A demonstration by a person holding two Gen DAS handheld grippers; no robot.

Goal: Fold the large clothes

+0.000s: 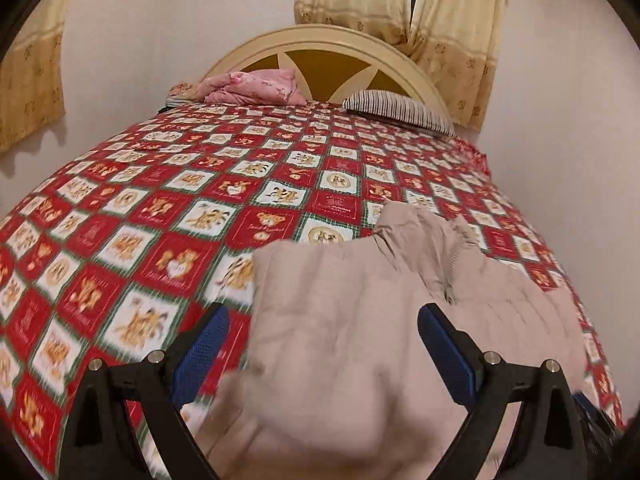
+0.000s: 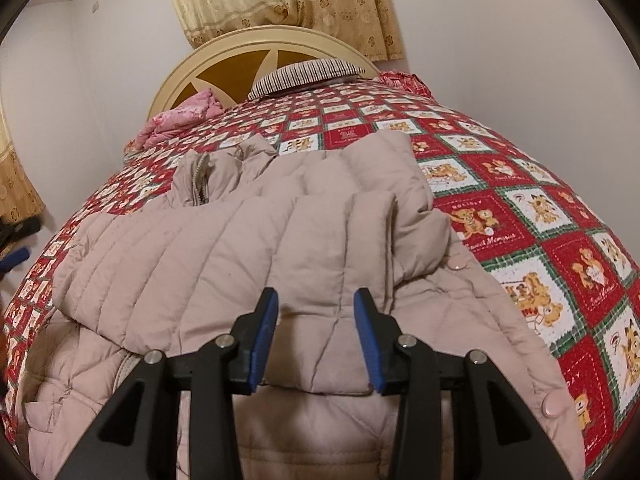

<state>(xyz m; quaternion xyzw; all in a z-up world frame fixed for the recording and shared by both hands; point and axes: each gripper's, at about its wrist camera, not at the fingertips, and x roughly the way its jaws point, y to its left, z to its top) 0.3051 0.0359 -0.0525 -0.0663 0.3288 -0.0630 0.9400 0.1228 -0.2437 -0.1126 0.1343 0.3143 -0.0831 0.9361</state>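
A large pale pink quilted jacket lies on the bed's red patchwork bedspread, a sleeve folded across its body and its collar zipper at the far left. It also shows in the left wrist view, blurred. My right gripper is open, its blue-padded fingers either side of the folded sleeve's near edge, gripping nothing. My left gripper is wide open over the jacket's left part, its pads apart from the cloth.
A cream headboard stands at the far end with a striped pillow and a pink bundle. Yellow curtains hang behind. Bedspread stretches left of the jacket.
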